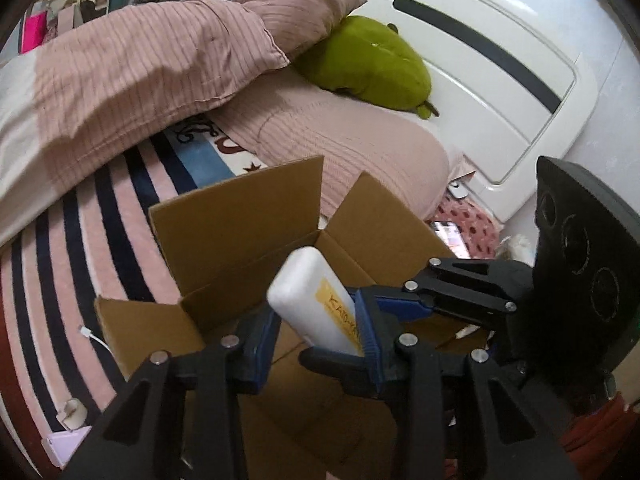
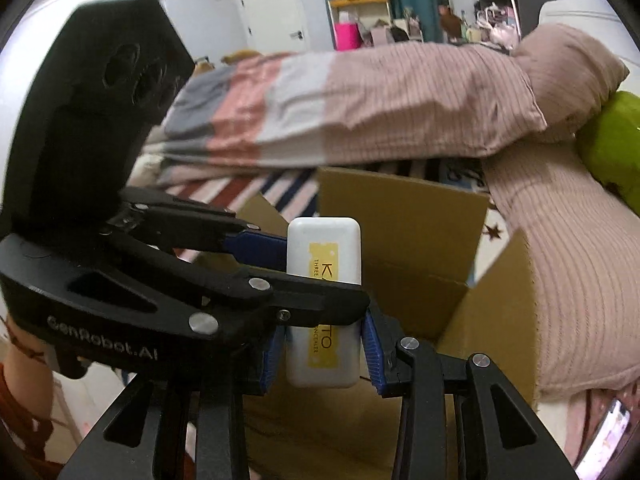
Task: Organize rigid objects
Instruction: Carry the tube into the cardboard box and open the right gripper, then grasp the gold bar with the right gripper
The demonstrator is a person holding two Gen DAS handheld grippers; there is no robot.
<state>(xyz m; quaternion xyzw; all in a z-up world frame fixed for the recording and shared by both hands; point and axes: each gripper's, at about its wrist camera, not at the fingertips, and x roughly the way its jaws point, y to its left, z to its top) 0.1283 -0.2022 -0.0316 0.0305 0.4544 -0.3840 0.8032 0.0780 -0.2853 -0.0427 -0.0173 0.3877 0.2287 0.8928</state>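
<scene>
In the lower middle of both frames the cardboard box [image 1: 240,240] stands open, its flaps raised at the far side and the left. The two grippers, holding one white case [image 2: 324,256] together, crowd the opening. Pink bedding [image 1: 132,64] closes the upper left

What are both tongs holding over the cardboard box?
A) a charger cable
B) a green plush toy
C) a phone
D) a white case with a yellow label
D: both the left tongs and the right tongs flank the white case over the open box.

Green plush toy [image 1: 370,68] beside pink pillow [image 1: 304,8], phone [image 1: 450,236] on bed
</scene>
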